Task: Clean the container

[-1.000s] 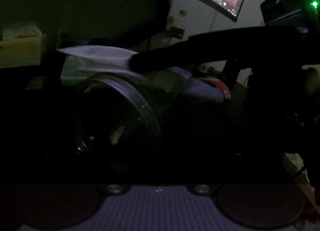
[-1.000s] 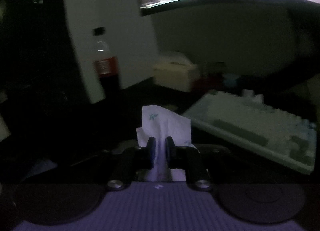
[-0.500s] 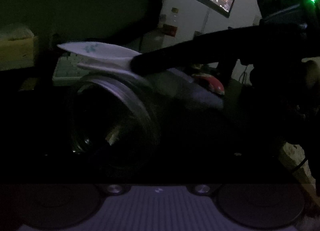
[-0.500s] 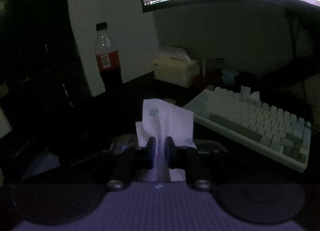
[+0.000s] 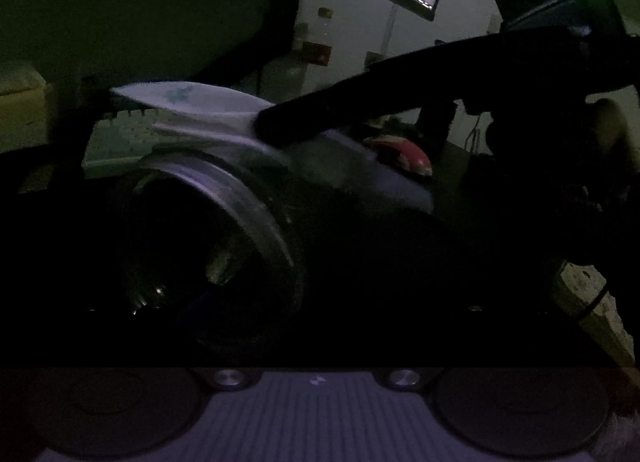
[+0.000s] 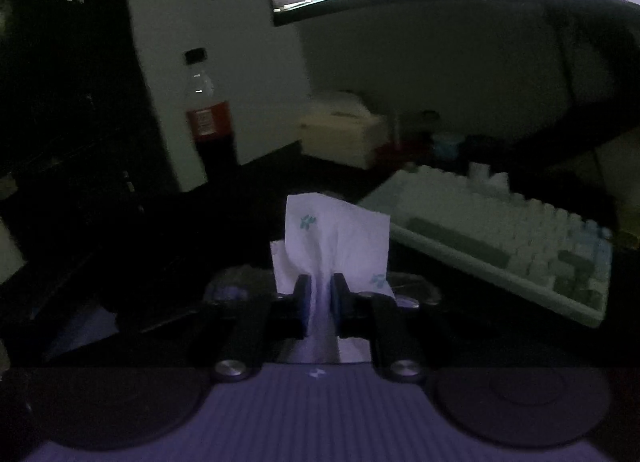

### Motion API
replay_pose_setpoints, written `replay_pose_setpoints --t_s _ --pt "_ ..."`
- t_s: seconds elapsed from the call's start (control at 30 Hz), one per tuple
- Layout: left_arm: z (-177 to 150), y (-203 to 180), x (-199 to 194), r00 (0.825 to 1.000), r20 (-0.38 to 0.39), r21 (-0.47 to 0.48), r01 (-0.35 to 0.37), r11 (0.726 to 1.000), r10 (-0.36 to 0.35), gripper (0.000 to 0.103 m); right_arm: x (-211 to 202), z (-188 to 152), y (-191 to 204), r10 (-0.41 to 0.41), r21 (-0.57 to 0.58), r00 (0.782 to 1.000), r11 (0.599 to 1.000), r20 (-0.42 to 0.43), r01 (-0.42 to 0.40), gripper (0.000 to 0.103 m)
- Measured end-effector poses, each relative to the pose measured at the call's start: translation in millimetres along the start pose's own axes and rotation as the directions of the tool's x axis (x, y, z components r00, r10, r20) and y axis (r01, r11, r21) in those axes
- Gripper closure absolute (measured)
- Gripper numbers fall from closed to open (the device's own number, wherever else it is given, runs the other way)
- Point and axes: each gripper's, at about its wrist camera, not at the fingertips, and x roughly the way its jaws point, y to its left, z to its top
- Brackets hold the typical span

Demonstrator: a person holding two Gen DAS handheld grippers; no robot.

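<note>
1. Container (image 5: 208,246) — a clear glass jar lying on its side, mouth toward the left wrist camera and filling the middle of that view. It seems to sit in the left claw, but that claw's fingers are lost in the dark, so I cannot tell whether they are shut on it or how firmly. If the hold is loose, pressure from wiping could roll or twist the jar out and drop it on the worktop (image 6: 256,190).

2. Keyboard (image 6: 504,238) and cola bottle (image 6: 208,130) stand near on the worktop; a dropped jar or a wide swing of either tool could strike them.

3. Right claw (image 6: 319,298) — narrow, pinching a white tissue (image 6: 336,238) between its pads. In the left view its dark fingers press the tissue onto the jar's upper outer wall, just behind the rim.

4. The tissue is thin: dragged over the rim's edge it may tear or slip from the pinch, leaving bare fingers scraping glass.

5. The light is poor, so missed patches would be hard to spot.
</note>
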Motion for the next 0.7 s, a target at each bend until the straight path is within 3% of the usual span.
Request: replay_pose_setpoints --t_s 0.07,0.2,0.27,0.43,0.5,0.7 --pt "-1 -3 0 1.0 -0.001 0.008 -0.002 1.0 0.002 0.0 1 2 -5 -0.023 0.008 1.0 1.0 -0.002 0.023 0.089" --pt "-1 -5 1 1.0 -0.003 0.016 -0.003 1.0 0.003 0.0 4 4 -20 -0.154 0.044 0.988 0.987 -0.002 0.154 0.089" --pt "-1 -5 1 1.0 -0.004 0.022 -0.002 1.0 0.002 0.0 2 4 -17 -0.147 0.051 0.989 0.988 -0.005 0.147 0.089" --pt "-2 -6 3 1.0 -0.006 0.03 -0.001 1.0 0.002 0.0 -1 2 5 -0.006 -0.01 1.0 1.0 -0.011 0.006 0.089" --pt "-2 -7 2 1.0 -0.007 0.033 -0.005 0.999 0.006 0.0 -2 3 4 -0.007 -0.008 1.0 1.0 -0.016 0.007 0.089" --pt "-3 -8 2 1.0 -0.006 0.036 -0.006 0.999 0.006 0.0 1 7 -29 -0.184 0.104 0.982 0.977 -0.035 0.186 0.09"
